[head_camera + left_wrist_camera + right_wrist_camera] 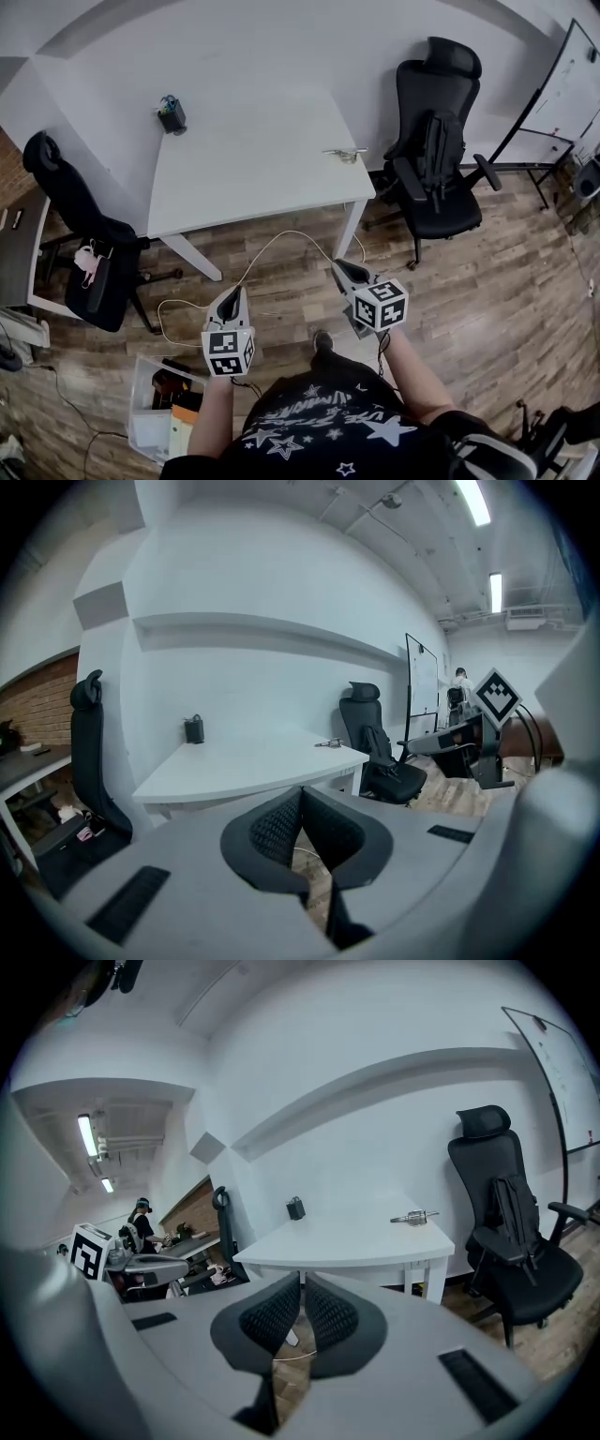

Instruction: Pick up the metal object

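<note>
The metal object [345,153] is a small silvery piece lying near the right front edge of the white table [253,159]. It also shows in the left gripper view as the metal object [329,743] and in the right gripper view as the metal object [413,1217]. Both grippers hang over the wooden floor, well short of the table. My left gripper [233,294] has its pads pressed together with nothing between them, as the left gripper [301,797] shows close up. My right gripper [338,268] is likewise shut and empty, seen as the right gripper [302,1283].
A small dark holder [171,115] stands at the table's far left. A black office chair [436,141] is right of the table and another black chair [80,230] left of it. A white cable [272,246] lies on the floor, a whiteboard [567,94] at far right, a box [161,403] by my feet.
</note>
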Action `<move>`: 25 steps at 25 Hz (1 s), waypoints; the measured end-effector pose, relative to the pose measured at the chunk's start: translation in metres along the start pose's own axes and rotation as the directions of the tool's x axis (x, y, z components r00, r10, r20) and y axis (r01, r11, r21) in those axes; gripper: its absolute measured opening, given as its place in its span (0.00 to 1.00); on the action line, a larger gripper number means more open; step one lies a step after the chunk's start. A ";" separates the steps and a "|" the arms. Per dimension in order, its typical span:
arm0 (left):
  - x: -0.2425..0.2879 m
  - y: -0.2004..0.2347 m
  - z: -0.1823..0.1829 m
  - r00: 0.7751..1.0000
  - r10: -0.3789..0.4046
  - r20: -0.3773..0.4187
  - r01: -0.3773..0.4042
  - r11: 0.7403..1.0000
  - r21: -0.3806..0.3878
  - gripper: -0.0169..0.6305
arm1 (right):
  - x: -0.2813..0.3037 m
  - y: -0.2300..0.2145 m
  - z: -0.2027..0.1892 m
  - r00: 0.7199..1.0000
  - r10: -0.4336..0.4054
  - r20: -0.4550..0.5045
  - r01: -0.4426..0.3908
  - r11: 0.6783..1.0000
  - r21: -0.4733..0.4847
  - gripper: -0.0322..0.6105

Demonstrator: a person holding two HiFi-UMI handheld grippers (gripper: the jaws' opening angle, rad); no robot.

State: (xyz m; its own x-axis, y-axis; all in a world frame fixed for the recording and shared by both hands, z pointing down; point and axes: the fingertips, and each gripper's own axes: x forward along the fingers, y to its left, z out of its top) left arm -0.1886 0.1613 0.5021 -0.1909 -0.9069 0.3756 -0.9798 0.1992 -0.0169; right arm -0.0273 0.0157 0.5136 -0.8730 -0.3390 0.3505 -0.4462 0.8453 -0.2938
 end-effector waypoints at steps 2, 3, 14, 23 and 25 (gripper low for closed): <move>0.021 -0.004 0.009 1.000 0.000 0.000 0.000 1.000 0.005 0.06 | 0.006 -0.021 0.012 1.000 -0.004 0.009 0.004 1.000 0.000 0.13; 0.032 -0.007 0.014 1.000 -0.001 0.000 0.001 1.000 0.009 0.06 | 0.008 -0.032 0.017 1.000 -0.007 0.011 0.007 1.000 0.001 0.13; 0.142 -0.048 0.068 1.000 -0.020 0.002 0.020 0.997 0.078 0.06 | 0.026 -0.138 0.049 1.000 -0.018 -0.010 0.018 1.000 0.017 0.13; 0.191 -0.072 0.089 0.996 -0.087 -0.011 0.088 0.988 0.126 0.06 | 0.027 -0.188 0.054 0.997 -0.078 -0.008 0.079 0.995 0.065 0.13; 0.208 -0.079 0.095 0.993 -0.121 -0.013 0.122 0.981 0.148 0.06 | 0.029 -0.200 0.057 0.995 -0.102 -0.005 0.102 0.992 0.077 0.13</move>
State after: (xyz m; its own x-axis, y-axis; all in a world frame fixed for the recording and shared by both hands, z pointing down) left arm -0.1565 -0.0782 0.4937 -0.0701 -0.9194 0.3870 -0.9936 0.0300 -0.1085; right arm 0.0258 -0.1867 0.5320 -0.8220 -0.4214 0.3830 -0.5468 0.7721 -0.3239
